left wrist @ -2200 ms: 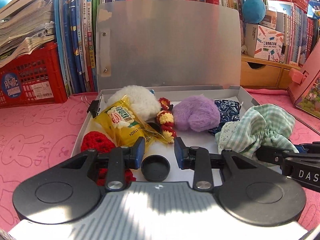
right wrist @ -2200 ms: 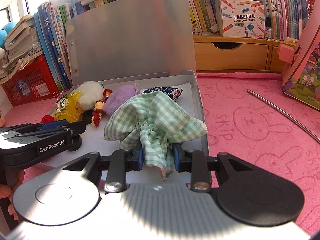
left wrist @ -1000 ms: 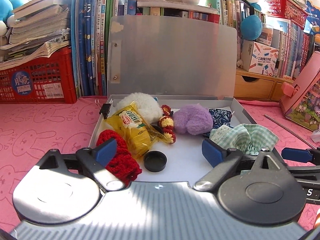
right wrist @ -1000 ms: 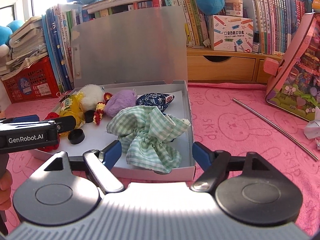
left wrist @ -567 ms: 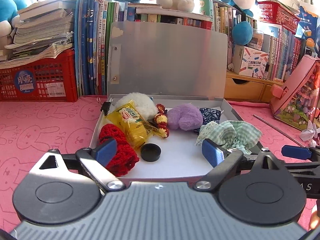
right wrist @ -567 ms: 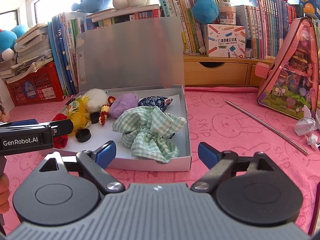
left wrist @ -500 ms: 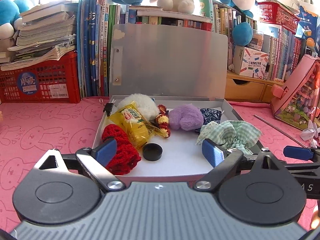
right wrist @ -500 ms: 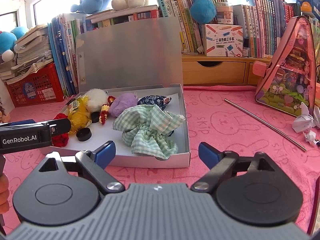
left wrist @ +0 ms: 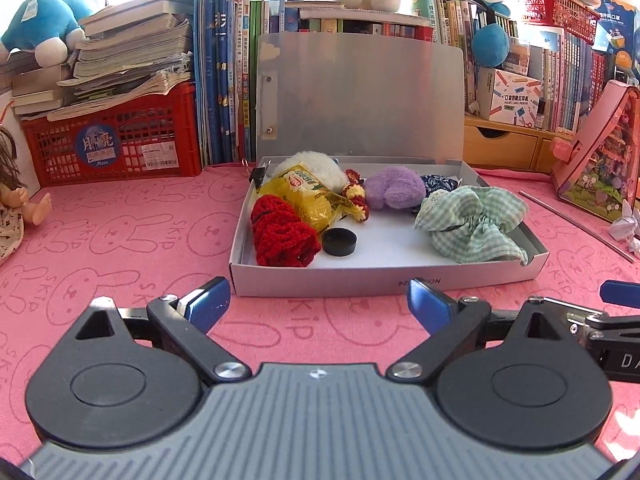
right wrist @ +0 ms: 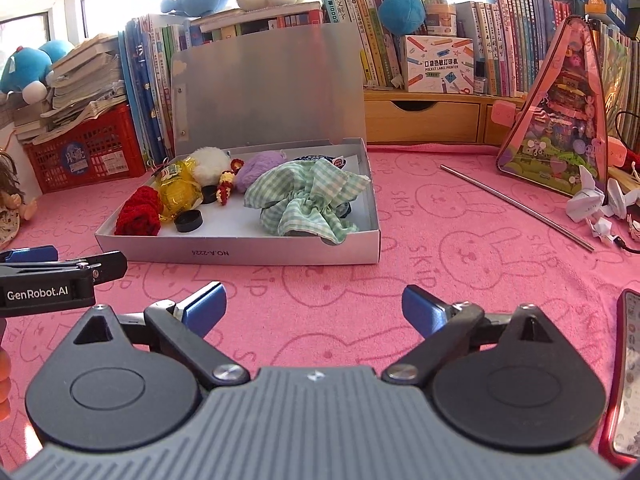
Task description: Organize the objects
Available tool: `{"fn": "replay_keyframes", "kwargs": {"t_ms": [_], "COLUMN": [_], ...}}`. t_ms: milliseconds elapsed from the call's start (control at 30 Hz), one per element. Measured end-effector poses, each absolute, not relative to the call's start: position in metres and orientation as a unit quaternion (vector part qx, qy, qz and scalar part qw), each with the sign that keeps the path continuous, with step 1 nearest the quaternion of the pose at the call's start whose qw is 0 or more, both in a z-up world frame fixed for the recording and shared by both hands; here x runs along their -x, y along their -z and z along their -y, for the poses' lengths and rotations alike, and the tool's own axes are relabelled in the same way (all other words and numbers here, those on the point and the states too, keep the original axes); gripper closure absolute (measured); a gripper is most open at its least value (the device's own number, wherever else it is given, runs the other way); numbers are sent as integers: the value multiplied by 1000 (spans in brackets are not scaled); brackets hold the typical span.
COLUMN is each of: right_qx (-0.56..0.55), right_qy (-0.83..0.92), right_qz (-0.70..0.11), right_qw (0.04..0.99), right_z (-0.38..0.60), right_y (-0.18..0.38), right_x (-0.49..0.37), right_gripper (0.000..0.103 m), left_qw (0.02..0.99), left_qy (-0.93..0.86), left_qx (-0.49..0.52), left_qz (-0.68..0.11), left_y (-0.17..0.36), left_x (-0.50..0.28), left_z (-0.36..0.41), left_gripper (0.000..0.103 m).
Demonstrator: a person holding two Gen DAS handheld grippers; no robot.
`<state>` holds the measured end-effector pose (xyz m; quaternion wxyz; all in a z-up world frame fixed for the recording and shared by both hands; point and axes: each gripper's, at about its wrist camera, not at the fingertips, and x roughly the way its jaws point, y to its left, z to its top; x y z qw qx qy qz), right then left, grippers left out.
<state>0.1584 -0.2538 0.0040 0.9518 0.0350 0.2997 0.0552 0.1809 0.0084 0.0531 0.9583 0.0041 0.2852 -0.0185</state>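
Note:
A white box (left wrist: 384,276) (right wrist: 240,252) with its lid up sits on the pink cloth. Inside lie a green checked cloth (left wrist: 470,222) (right wrist: 308,196), a red knitted piece (left wrist: 282,232) (right wrist: 138,210), a yellow packet (left wrist: 310,196) (right wrist: 178,190), a black cap (left wrist: 339,241) (right wrist: 189,221), a purple plush (left wrist: 394,188) (right wrist: 256,168), a white plush (left wrist: 308,164) and a dark blue pouch (left wrist: 438,182). My left gripper (left wrist: 318,306) hangs open in front of the box, nothing between its fingers. My right gripper (right wrist: 314,306) is still opening, empty, also short of the box.
Books and a red crate (left wrist: 112,144) line the back, with a wooden drawer unit (right wrist: 424,120) at the right. A pink triangular toy house (right wrist: 560,120), a metal rod (right wrist: 516,206), folded white paper (right wrist: 592,204) and a phone (right wrist: 628,380) lie to the right. A doll (left wrist: 16,200) sits far left.
Both grippers let go inside the box, the right one of the checked cloth, the left one with the black cap between its fingers. Both have since drawn back and opened wide.

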Motion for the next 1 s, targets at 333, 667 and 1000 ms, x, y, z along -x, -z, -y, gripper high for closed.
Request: {"fn": "replay_keyframes", "kwargs": {"t_ms": [333, 667, 1000], "right_qx": [-32, -27, 6], "right_qy": [-60, -63, -61], "right_qz": [-318, -333, -332], "right_qw": [946, 940, 941], "right_z": [250, 245, 235], "right_y": [14, 25, 35], "right_x": [-148, -149, -148], "right_gripper": [3, 3, 0], "left_qw": [950, 947, 945], "left_qy": [7, 1, -4], "left_qx": [-7, -3, 1], "left_qz": [-311, -322, -328], "left_y": [-25, -13, -3], "left_x": [-157, -153, -152], "left_z": [-23, -29, -31], "left_gripper": [5, 5, 4]}}
